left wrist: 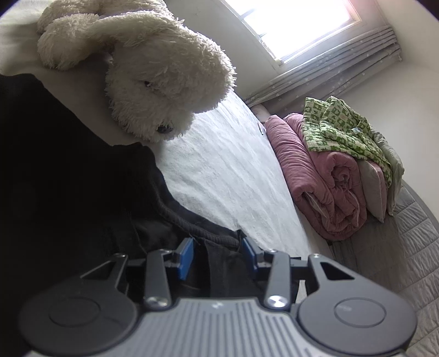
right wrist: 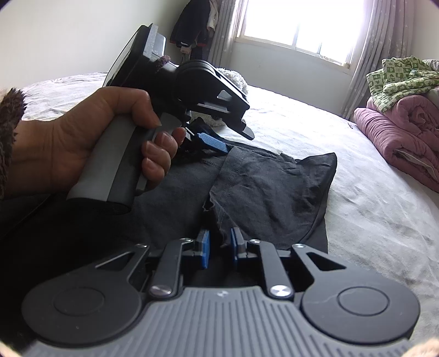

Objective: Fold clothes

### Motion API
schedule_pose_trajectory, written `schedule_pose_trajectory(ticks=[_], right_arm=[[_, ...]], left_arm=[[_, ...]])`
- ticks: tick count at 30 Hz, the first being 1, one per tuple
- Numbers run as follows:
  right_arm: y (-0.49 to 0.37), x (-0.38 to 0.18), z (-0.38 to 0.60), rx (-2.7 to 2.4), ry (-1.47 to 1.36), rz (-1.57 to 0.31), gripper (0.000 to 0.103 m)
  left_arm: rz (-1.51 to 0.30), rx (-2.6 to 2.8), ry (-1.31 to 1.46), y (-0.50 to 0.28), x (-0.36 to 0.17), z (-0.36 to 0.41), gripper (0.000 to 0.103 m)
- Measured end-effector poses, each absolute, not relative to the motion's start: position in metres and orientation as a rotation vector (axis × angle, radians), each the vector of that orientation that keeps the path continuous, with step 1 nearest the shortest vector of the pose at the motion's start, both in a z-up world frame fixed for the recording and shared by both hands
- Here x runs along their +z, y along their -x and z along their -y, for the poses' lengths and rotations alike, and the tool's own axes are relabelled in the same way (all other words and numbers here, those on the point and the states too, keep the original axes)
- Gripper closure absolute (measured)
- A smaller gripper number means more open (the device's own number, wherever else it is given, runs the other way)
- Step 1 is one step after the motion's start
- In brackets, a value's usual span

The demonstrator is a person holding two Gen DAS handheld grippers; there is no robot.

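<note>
A dark grey garment (right wrist: 269, 186) lies on the white bed sheet (right wrist: 356, 208), with a folded flap toward the right. My right gripper (right wrist: 221, 248) has its blue pads a little apart around a ragged edge of the cloth. My left gripper (left wrist: 218, 254) is open, its blue pads on either side of a raised fold of the same dark garment (left wrist: 82, 178) near a drawstring. The left gripper also shows in the right wrist view (right wrist: 211, 142), held in a hand above the garment's far edge.
A white plush dog (left wrist: 153, 77) lies on the bed just beyond the garment. A rolled pink quilt (left wrist: 323, 178) with a green patterned cloth (left wrist: 343, 129) on top sits at the bed's far side. A window (right wrist: 299, 24) with curtains is behind.
</note>
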State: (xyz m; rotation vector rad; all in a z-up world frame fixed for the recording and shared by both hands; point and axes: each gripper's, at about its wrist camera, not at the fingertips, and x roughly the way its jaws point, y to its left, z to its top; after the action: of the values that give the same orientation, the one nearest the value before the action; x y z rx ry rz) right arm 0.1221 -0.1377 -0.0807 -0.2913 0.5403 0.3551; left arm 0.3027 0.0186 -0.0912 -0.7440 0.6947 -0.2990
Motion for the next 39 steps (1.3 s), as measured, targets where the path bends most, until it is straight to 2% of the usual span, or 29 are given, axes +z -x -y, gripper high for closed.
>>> schedule_pose_trajectory(ticks=[3, 4, 5, 9, 13, 18, 21, 23, 24, 28, 33, 35, 39], right_arm=[[-0.122, -0.081, 0.137, 0.355, 0.295, -0.539, 0.087], [-0.122, -0.081, 0.137, 0.356, 0.295, -0.538, 0.087], [-0.122, -0.081, 0.137, 0.357, 0.293, -0.538, 0.088], [-0.119, -0.075, 0.138, 0.351, 0.282, -0.513, 0.097], [-0.12, -0.062, 0.143, 0.377, 0.222, -0.481, 0.098], [-0.13, -0.07, 0.15, 0.415, 0.104, -0.567, 0.098], [-0.134, -0.077, 0.152, 0.429, 0.061, -0.606, 0.097], [-0.136, -0.078, 0.152, 0.432, 0.047, -0.608, 0.097], [-0.136, -0.078, 0.152, 0.434, 0.04, -0.608, 0.097], [-0.138, -0.08, 0.154, 0.441, 0.012, -0.611, 0.097], [-0.138, -0.082, 0.156, 0.445, -0.014, -0.615, 0.097], [-0.139, -0.082, 0.159, 0.448, -0.034, -0.619, 0.097], [-0.142, -0.083, 0.164, 0.456, -0.081, -0.627, 0.098]], left_arm=[[-0.704, -0.26, 0.659, -0.306, -0.086, -0.007, 0.075], [-0.714, -0.252, 0.635, -0.307, -0.086, -0.003, 0.095], [-0.718, -0.243, 0.611, -0.307, -0.085, 0.0, 0.102], [-0.63, -0.187, 0.498, -0.293, -0.075, 0.009, 0.102], [-0.564, -0.129, 0.427, -0.282, -0.064, 0.013, 0.102], [-0.625, -0.033, 0.34, -0.284, -0.072, 0.014, 0.102], [-0.644, -0.018, 0.291, -0.287, -0.071, 0.016, 0.097], [-0.645, -0.006, 0.275, -0.287, -0.064, 0.017, 0.078], [-0.63, -0.048, 0.274, -0.285, -0.059, 0.02, 0.075], [-0.552, -0.272, 0.277, -0.276, -0.039, 0.033, 0.076], [-0.591, -0.625, 0.171, -0.273, -0.042, 0.07, 0.082], [-0.64, -0.662, 0.095, -0.279, -0.054, 0.086, 0.095], [-0.698, -0.629, 0.018, -0.301, -0.077, 0.101, 0.099]])
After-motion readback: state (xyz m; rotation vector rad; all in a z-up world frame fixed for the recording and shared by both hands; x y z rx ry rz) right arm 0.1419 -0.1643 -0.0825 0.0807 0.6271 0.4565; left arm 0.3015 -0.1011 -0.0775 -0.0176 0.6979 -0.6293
